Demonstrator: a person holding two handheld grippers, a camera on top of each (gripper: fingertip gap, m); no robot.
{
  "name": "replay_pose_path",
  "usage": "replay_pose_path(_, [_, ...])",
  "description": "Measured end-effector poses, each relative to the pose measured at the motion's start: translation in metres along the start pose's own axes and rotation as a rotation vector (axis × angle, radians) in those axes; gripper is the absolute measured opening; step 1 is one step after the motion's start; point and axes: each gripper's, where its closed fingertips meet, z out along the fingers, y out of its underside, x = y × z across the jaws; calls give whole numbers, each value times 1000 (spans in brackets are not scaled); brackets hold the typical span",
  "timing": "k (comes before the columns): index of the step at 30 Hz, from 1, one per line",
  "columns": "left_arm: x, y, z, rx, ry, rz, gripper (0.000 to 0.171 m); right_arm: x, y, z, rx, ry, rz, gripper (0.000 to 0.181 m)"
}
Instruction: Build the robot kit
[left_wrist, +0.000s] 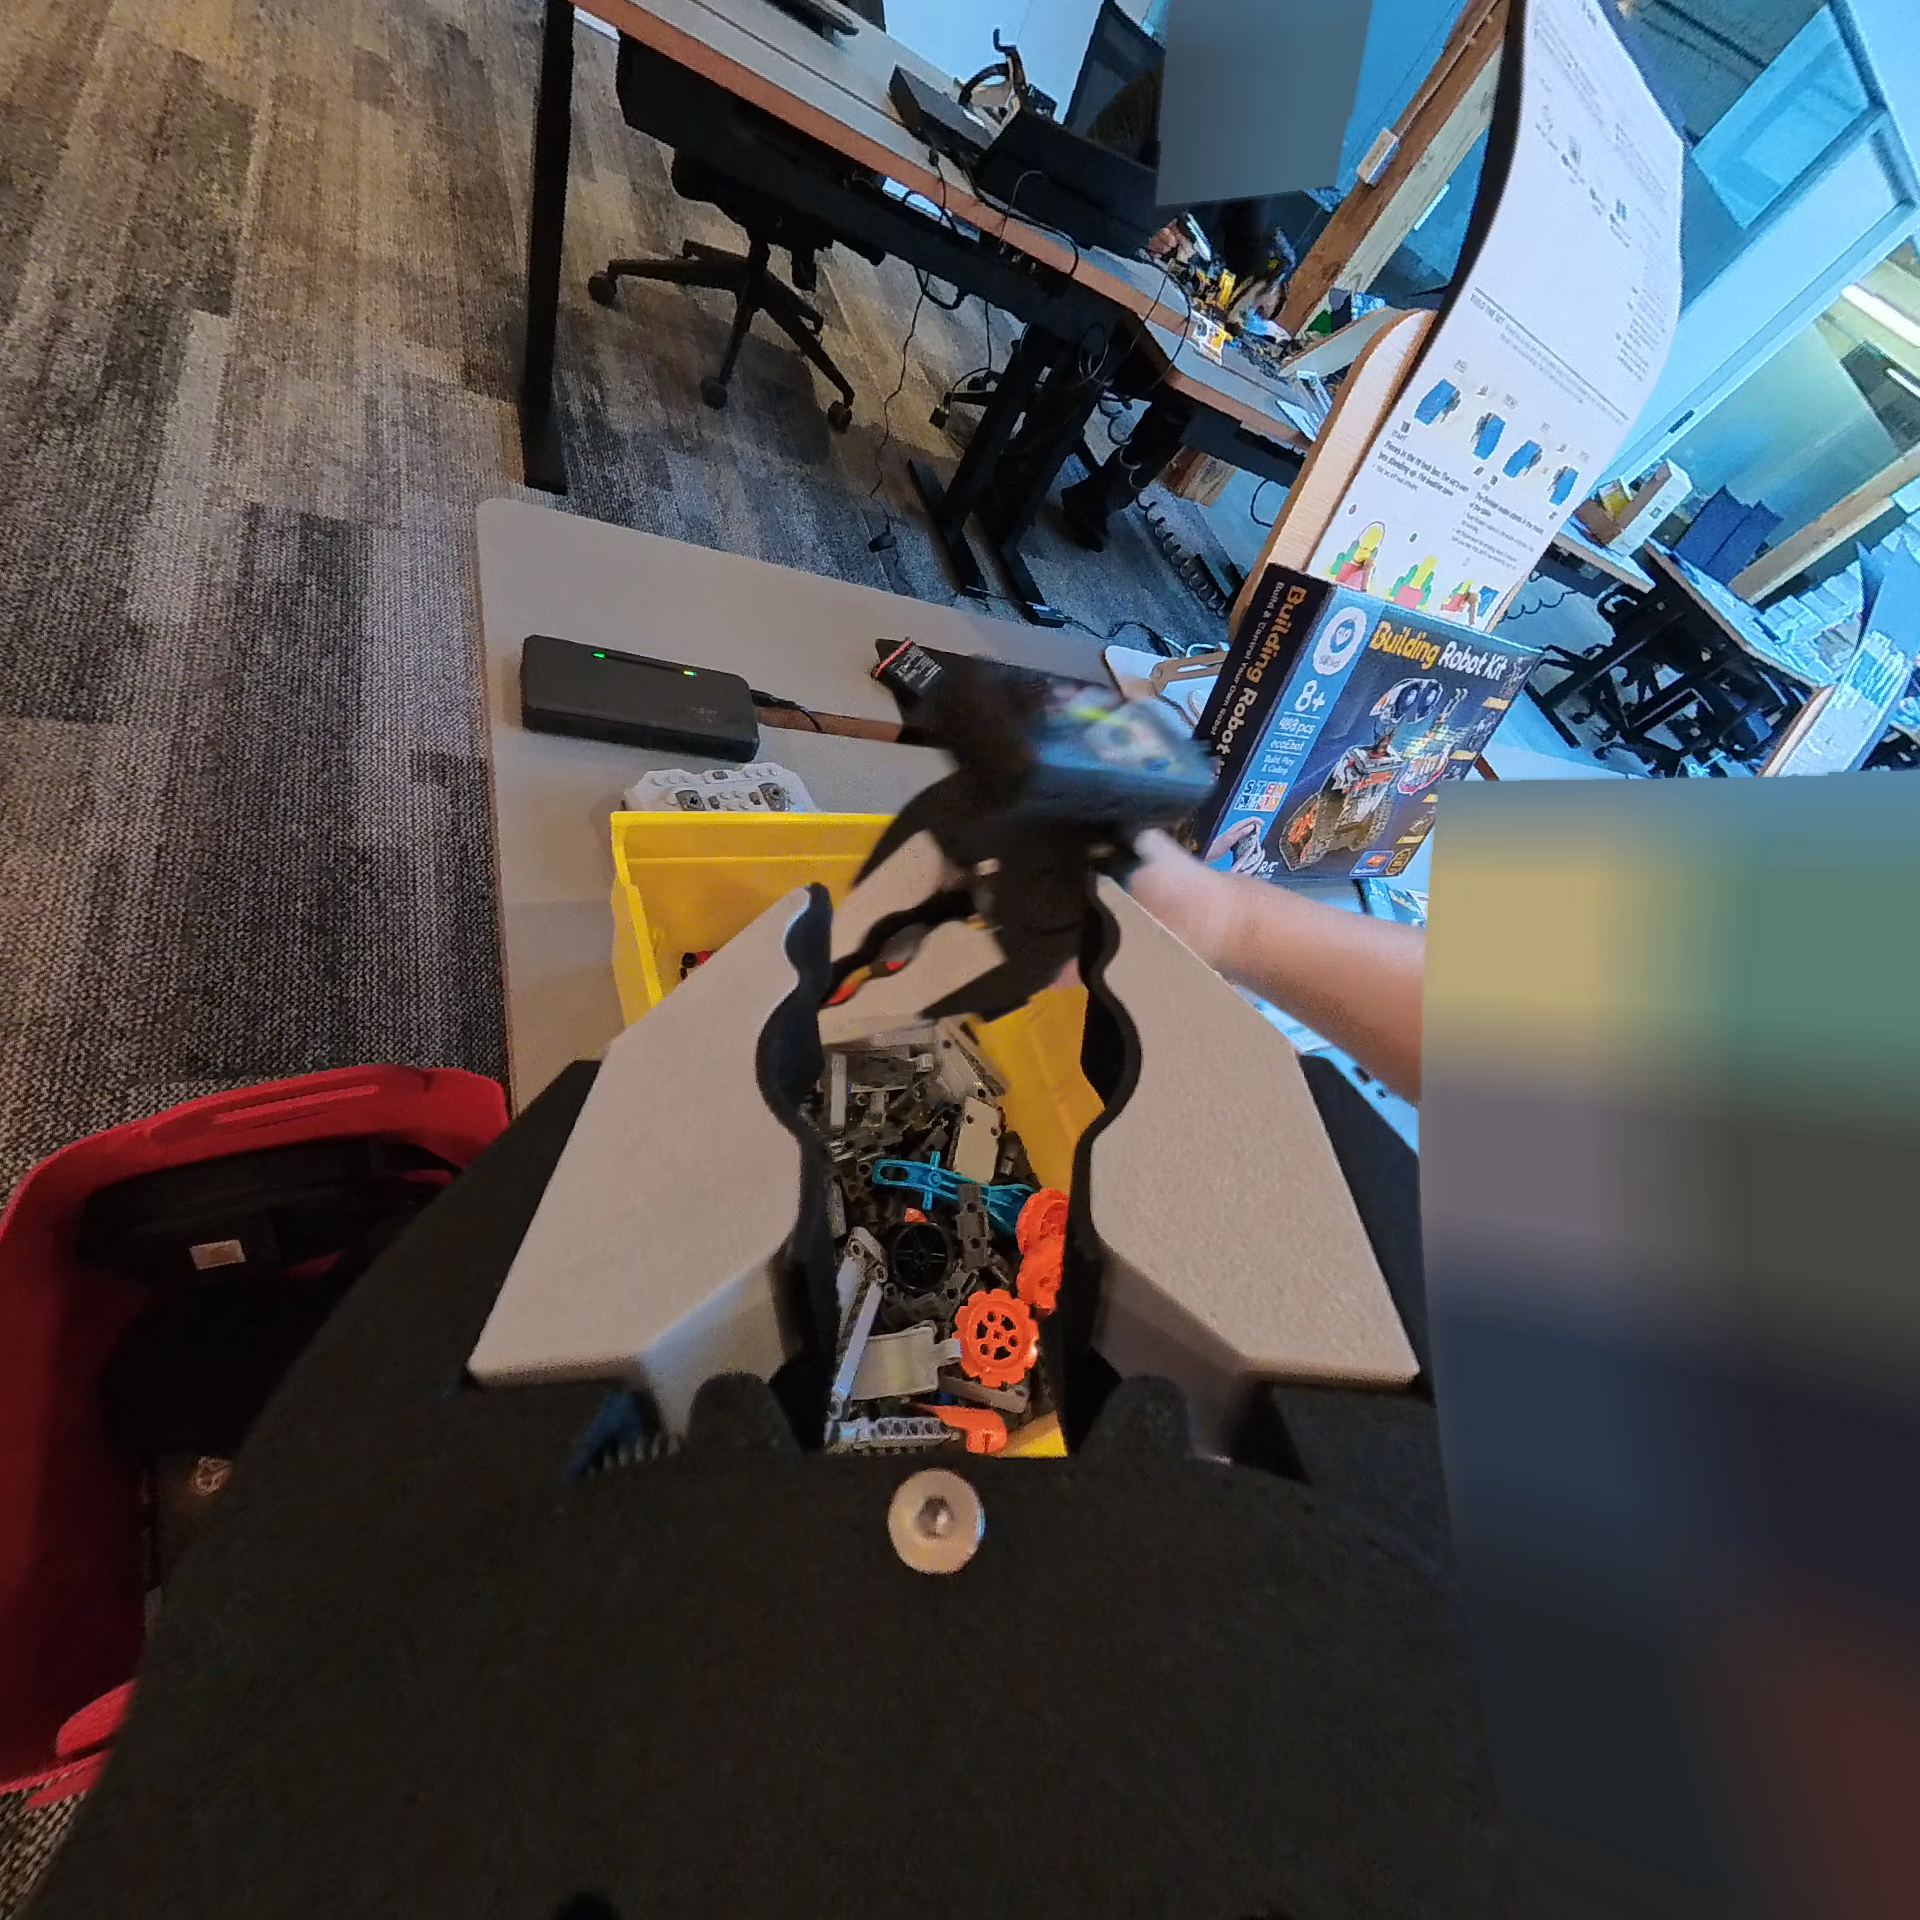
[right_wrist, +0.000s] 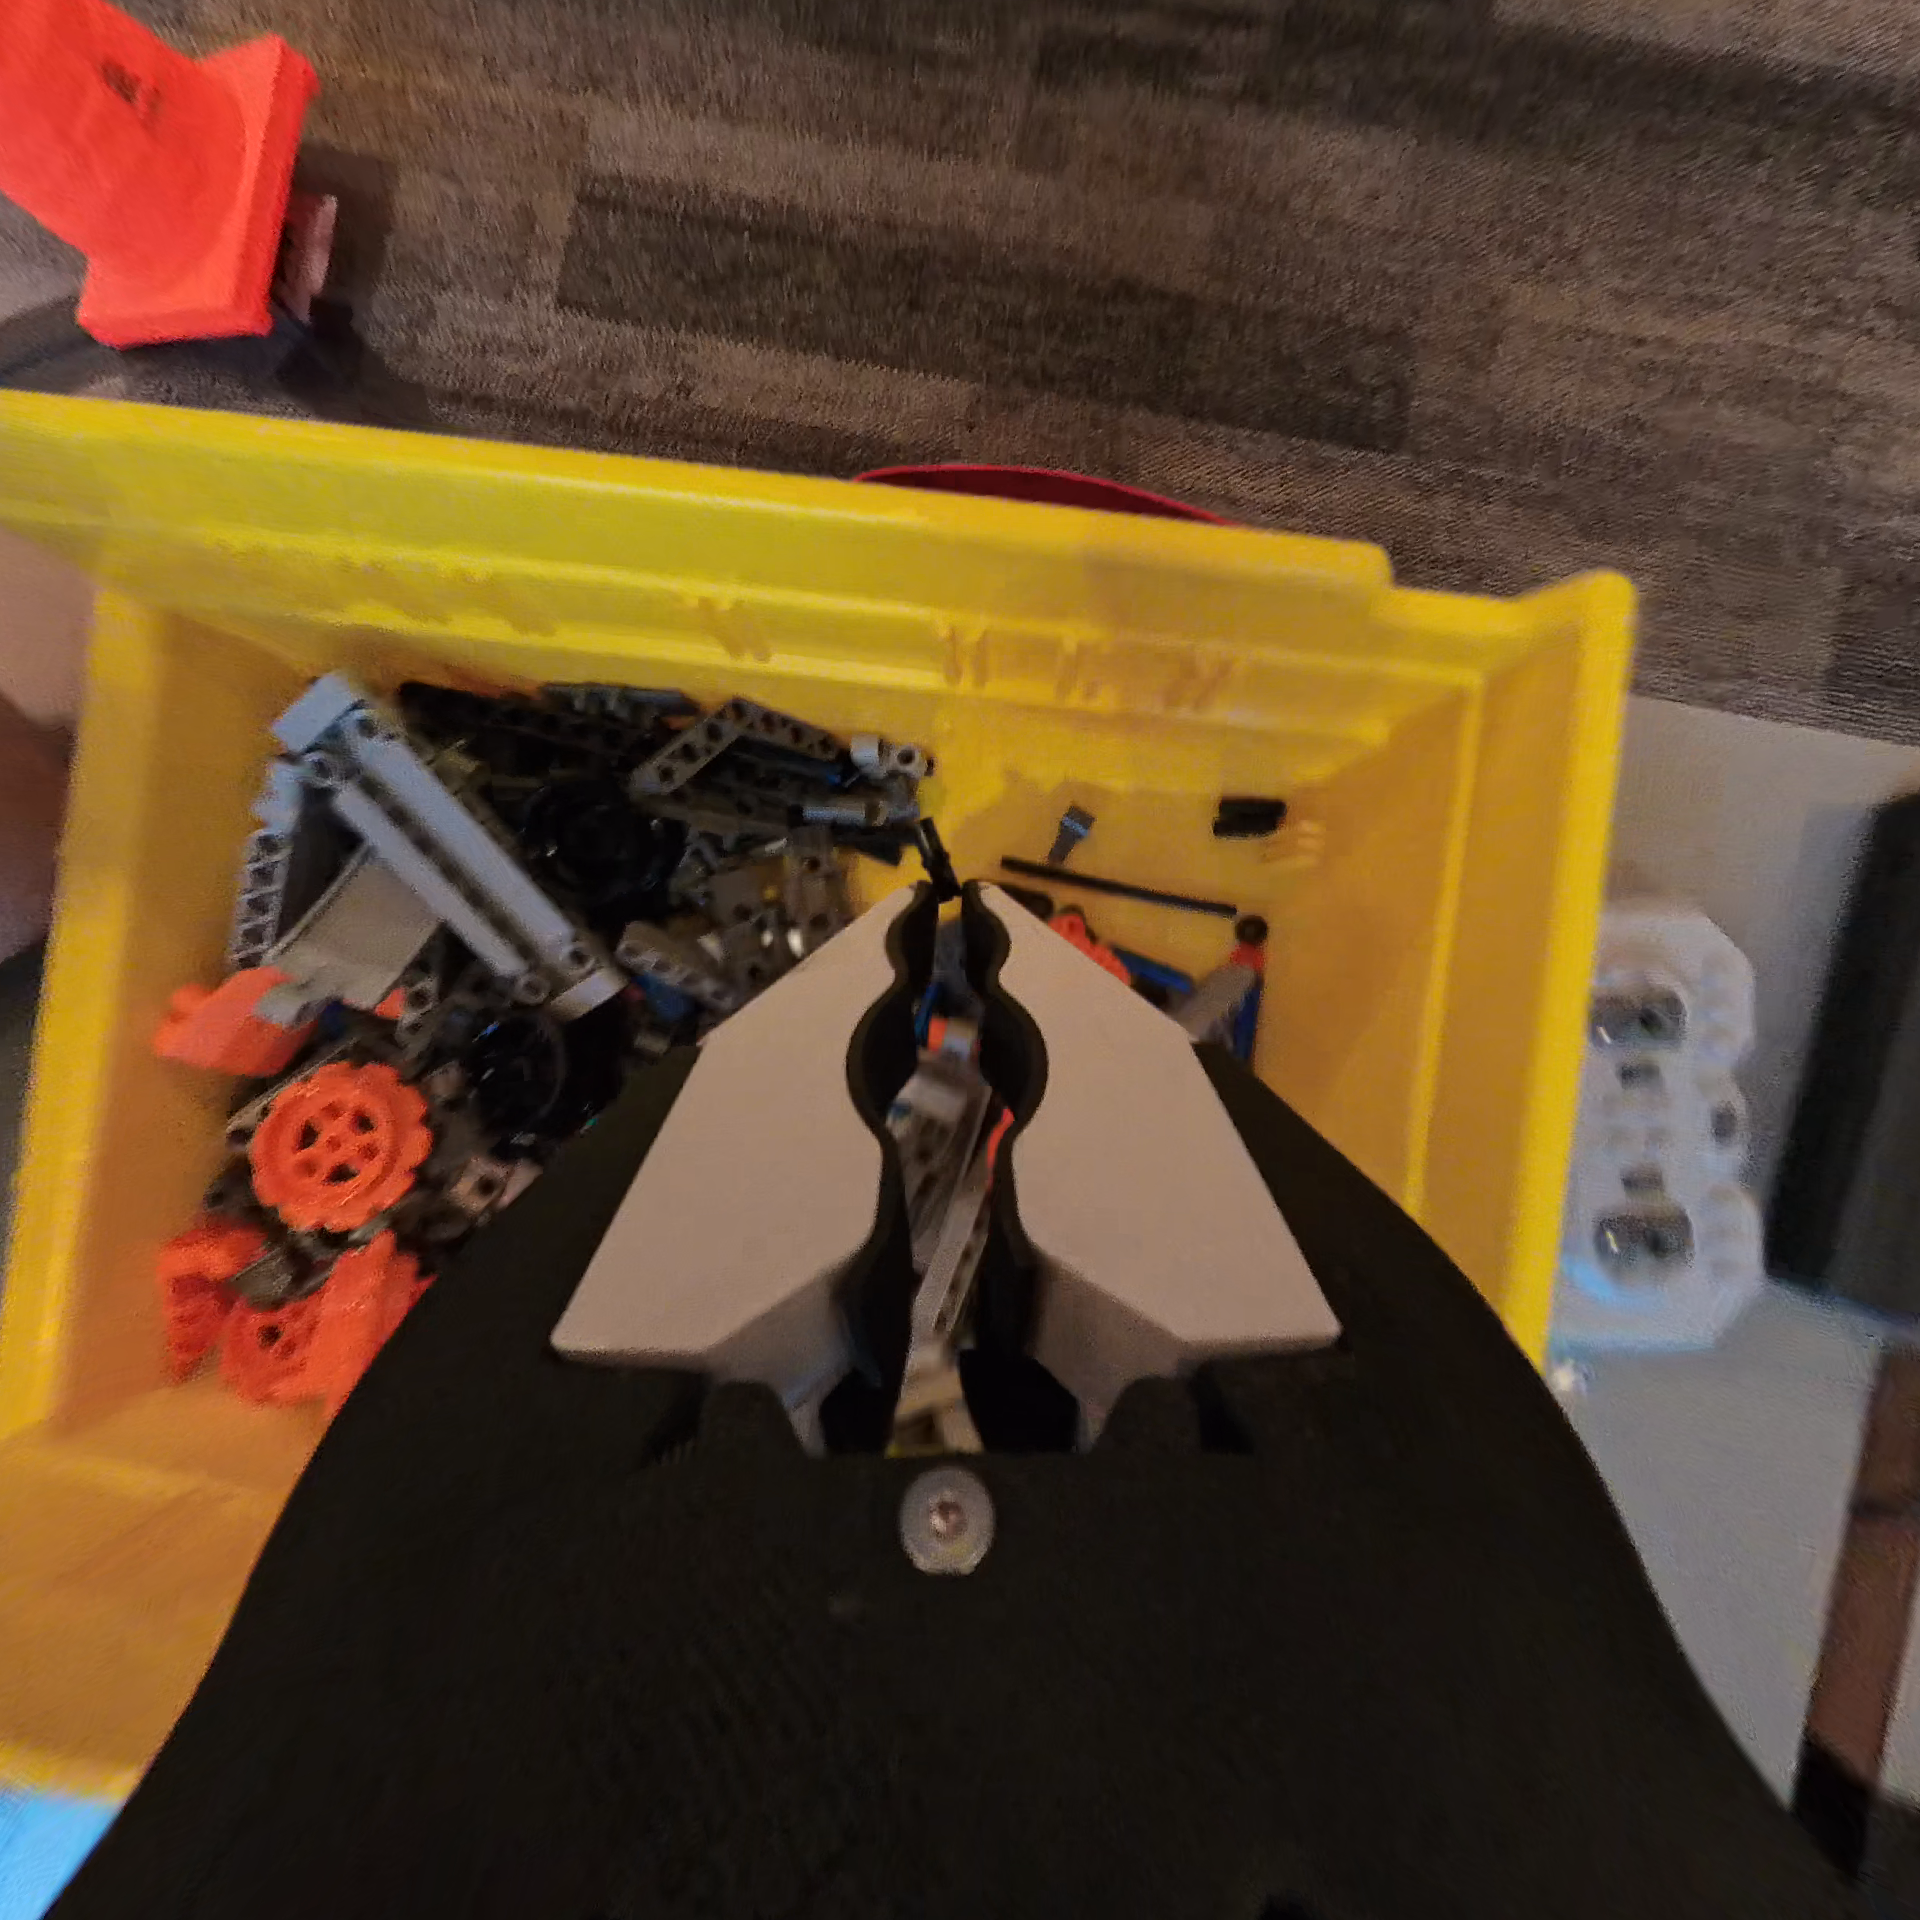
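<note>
L tongs (left_wrist: 956, 914): jaws apart, nothing between them, hanging over the parts heap. R tongs (right_wrist: 943, 888): tips all but together, and they look clamped on a small black piece (right_wrist: 935, 847) that pokes out past them at 12 o'clock. It's blurred, so I can't tell what kind of part it is.

Big to small:
- Worktop (left_wrist: 582, 582): pale grey, carries the rest; carpet beyond it.
- Red tub (left_wrist: 62, 1351): on the floor at 8 o'clock in the L view, dark stuff inside.
- Yellow bin (right_wrist: 727, 561): under both tongs, heaped w/ grey, black & orange building parts; the R tongs sit above its middle.
- Kit box (left_wrist: 1371, 748): blue, printed w/ a robot pic and writing, standing at 2 o'clock.
- Black slab device (left_wrist: 634, 696): at 11 o'clock, two small green lights, cable plugged in.
- White block w/ sockets (left_wrist: 717, 795): just behind the bin's far rim.
- Orange gear (right_wrist: 338, 1143): at 9 o'clock of the R tongs, more orange ones touching it below.
</note>
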Motion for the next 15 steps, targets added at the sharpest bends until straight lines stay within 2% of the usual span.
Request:
replay_pose_path(4, [-24, 15, 4, -78, -86, -30, 51, -22, 22, -68, 94, 77, 47, 2])
replay_pose_path(8, [-62, 61, 26, -361, -209, -80, 49, -53, 78, -140, 163, 191, 149, 2])
replay_pose_path(12, [-71, 87, 51, -549, -224, -68, 44, -77, 164, -216, 193, 405, 340, 3])
replay_pose_path(15, [-66, 100, 62, -645, -211, -34, 45, -98, 257, -269, 129, 647, 540, 2])
